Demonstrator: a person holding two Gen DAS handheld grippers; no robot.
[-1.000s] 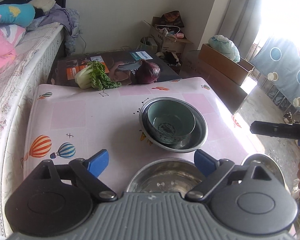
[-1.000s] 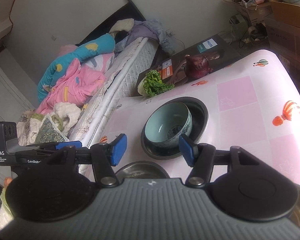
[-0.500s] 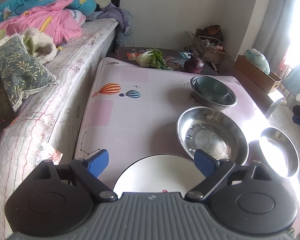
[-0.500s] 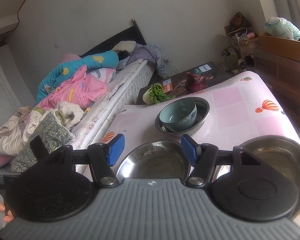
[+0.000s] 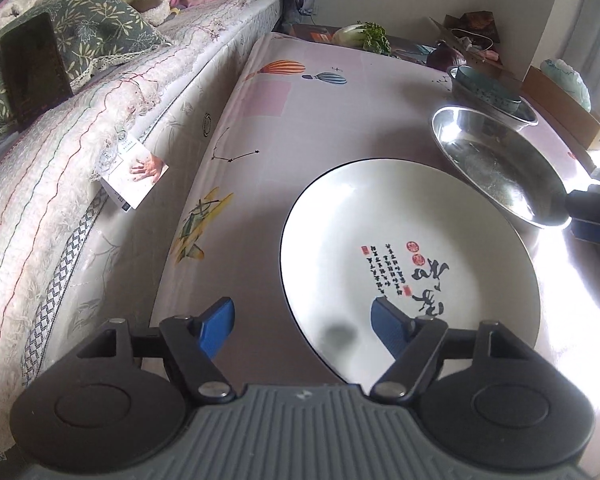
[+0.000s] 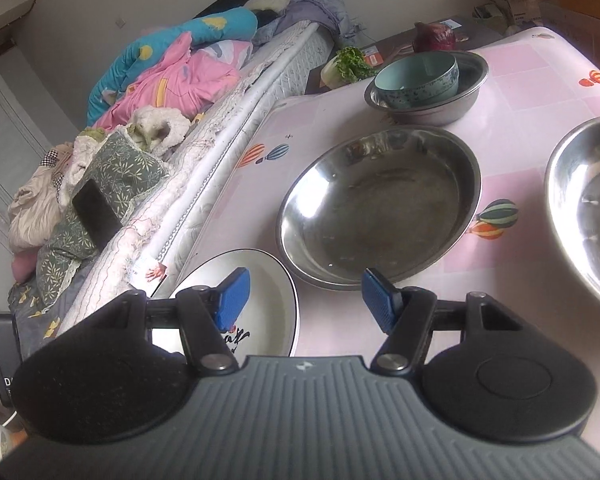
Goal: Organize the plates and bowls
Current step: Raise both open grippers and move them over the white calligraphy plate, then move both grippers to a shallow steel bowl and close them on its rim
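Observation:
A white plate (image 5: 412, 256) with black and red calligraphy lies at the near left of the pink table; it also shows in the right wrist view (image 6: 268, 300). My left gripper (image 5: 306, 326) is open, straddling the plate's near left rim, right finger over the plate. My right gripper (image 6: 306, 300) is open and empty, above the gap between the plate and a wide steel bowl (image 6: 380, 204), also seen from the left (image 5: 500, 168). A teal ceramic bowl (image 6: 418, 78) sits inside another steel bowl (image 6: 432, 108) farther back. A third steel bowl (image 6: 588, 208) is at the right.
A bed with a quilted mattress edge (image 5: 112, 128), cushions and clothes runs along the table's left side. A paper tag (image 5: 134, 174) hangs from it. Bok choy (image 6: 348, 66) and a red cabbage (image 6: 434, 36) lie on a dark box beyond the table. Cardboard boxes (image 5: 560, 96) stand at the far right.
Both grippers have pulled back and dropped toward the table's near end. The white plate now sits between my left fingers; the nested bowls are farther away.

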